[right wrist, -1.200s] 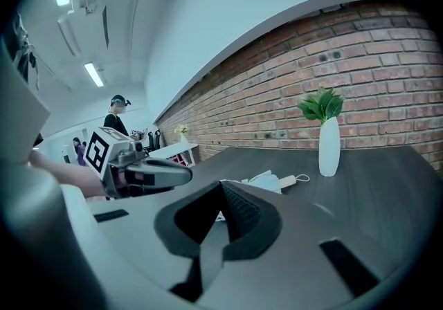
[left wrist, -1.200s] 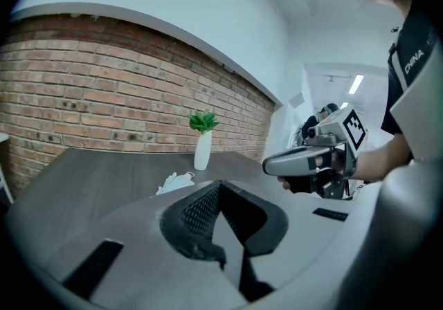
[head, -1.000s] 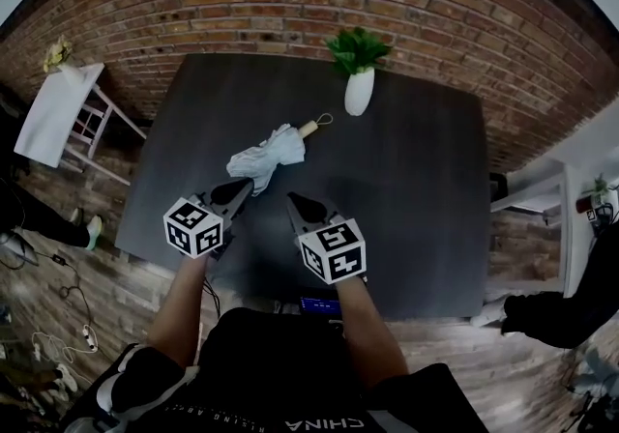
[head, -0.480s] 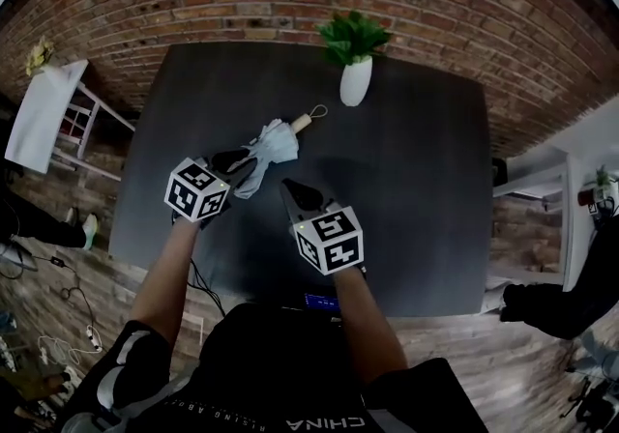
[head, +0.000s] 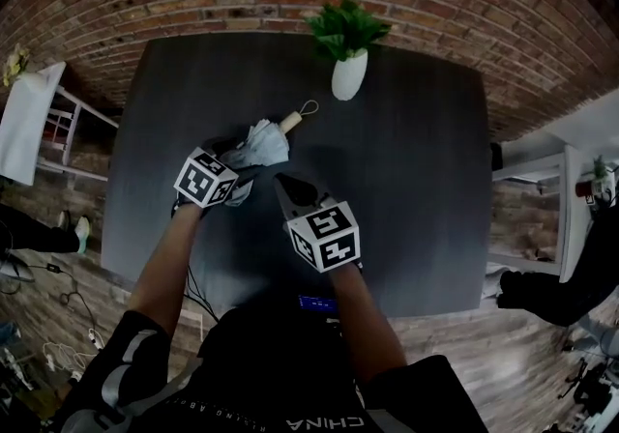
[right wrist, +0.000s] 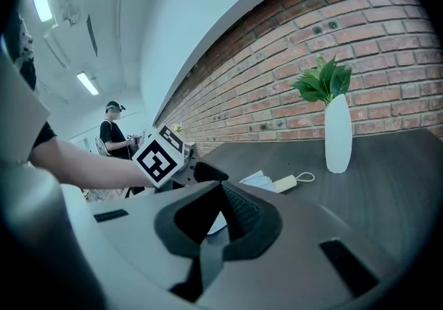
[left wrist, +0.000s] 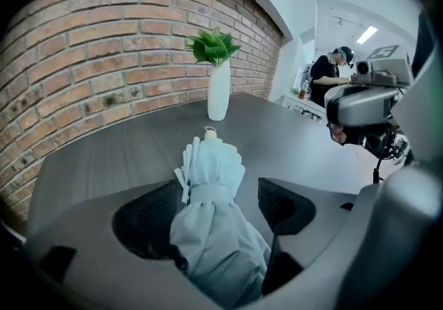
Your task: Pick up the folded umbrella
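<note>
Brick wall ran behind one dark worktop (head: 416,189) in the head view. On it lay one folded umbrella (head: 263,141), pale, handle end towards the one white vase (head: 348,75) of green leaves at the far edge. Two tongs showed. The left tongs (head: 237,165) sat over the umbrella's near end. The right tongs (head: 287,191) hung just beside it and came to a single closed point. Against the earlier frames, the left tongs had gone forward and down from the umbrella's near tip to straddle its body. The right tongs had edged forward a little, and the umbrella lay where it had been.

Seen from the left gripper view, the left tongs (left wrist: 218,198) stood wide apart and had just been opening. The umbrella (left wrist: 214,163) ran between them along the worktop. Its cloth brushed the left pad, a gap showed at the right pad, and neither pressed on it. The vase (left wrist: 219,90) stood beyond, and one person (left wrist: 329,70) sat far off.

From the right gripper view, the right tongs (right wrist: 223,194) were closed together on nothing. Past them lay the umbrella (right wrist: 266,180) with the left tongs (right wrist: 208,171) at its near end. The vase (right wrist: 338,134) stood to the right, and one person (right wrist: 114,132) stood in the background.
</note>
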Demonstrator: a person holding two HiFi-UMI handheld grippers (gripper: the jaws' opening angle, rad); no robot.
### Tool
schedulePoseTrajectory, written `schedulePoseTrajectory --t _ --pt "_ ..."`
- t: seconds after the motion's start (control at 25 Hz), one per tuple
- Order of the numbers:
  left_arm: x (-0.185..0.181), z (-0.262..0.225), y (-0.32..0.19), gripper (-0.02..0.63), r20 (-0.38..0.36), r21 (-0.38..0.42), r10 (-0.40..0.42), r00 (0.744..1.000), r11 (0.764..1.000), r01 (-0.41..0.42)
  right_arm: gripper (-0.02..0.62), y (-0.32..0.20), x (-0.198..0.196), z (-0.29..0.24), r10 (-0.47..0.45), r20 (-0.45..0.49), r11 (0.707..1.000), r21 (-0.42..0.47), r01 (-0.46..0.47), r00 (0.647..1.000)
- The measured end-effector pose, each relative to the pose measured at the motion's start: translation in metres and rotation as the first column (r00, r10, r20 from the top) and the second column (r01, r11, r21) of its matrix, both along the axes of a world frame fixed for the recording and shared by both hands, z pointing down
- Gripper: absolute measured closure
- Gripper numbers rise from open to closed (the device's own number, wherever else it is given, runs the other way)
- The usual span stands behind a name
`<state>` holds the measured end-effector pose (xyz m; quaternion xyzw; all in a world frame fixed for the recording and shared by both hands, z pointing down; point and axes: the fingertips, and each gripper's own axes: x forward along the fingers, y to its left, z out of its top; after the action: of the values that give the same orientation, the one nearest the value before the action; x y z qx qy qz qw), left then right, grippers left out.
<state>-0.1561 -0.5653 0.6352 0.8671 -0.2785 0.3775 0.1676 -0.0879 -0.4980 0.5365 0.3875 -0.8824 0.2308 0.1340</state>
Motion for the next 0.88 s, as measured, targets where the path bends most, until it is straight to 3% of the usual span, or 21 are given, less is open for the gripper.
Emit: schedulePoseTrajectory --t 0.4,0.88 --pt "-0.006 0.043 -0.013 0.252 0.170 -0.096 0.072 0.983 0.994 -0.056 0.588 -0.017 0.000 0.020 0.008 -0.008 0.999 -0.039 -0.008 1.000" --pt "-0.004 0.068 -0.013 0.252 0.283 -0.238 0.107 0.953 0.971 -0.038 0.588 -0.022 0.006 0.040 0.029 -0.005 0.996 -0.088 -0.029 1.000"
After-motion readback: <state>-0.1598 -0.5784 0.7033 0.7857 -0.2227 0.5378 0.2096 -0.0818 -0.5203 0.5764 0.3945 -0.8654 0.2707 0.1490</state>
